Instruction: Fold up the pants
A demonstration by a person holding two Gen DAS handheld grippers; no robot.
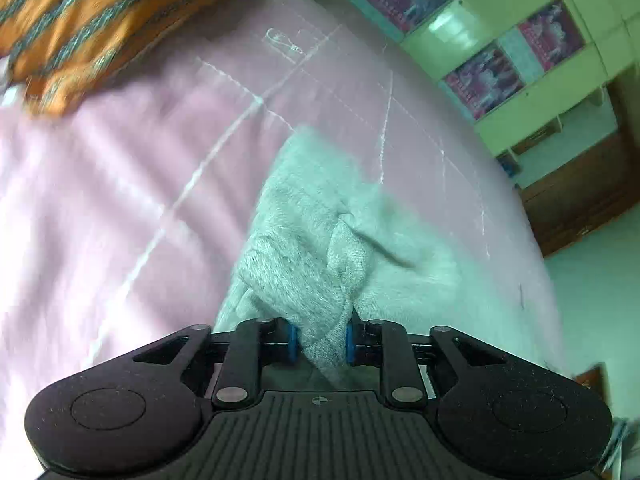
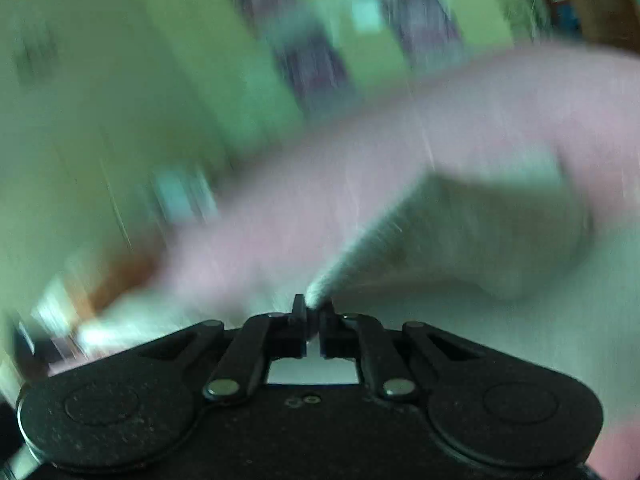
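On the pink bedsheet (image 1: 168,152) the grey pants (image 1: 320,248) lie bunched, near the bed's right edge. Left gripper (image 1: 321,344) is clamped on a thick fold of them between its blue pads (image 1: 293,344). Right gripper (image 2: 313,314), jaws nearly together, pinches a thin edge of the pants (image 2: 460,232) in a blurred view.

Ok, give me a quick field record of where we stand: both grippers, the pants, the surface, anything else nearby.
left gripper: shut on a bunched fold of the pants
right gripper: shut on a thin edge of the pants
pants: light grey, crumpled, partly lying on the bedsheet, not yet folded flat
bedsheet: pink, with white stitched lines
pillow: orange, striped, at the far end of the bed, apart from the pants
right view: heavily blurred, details unclear
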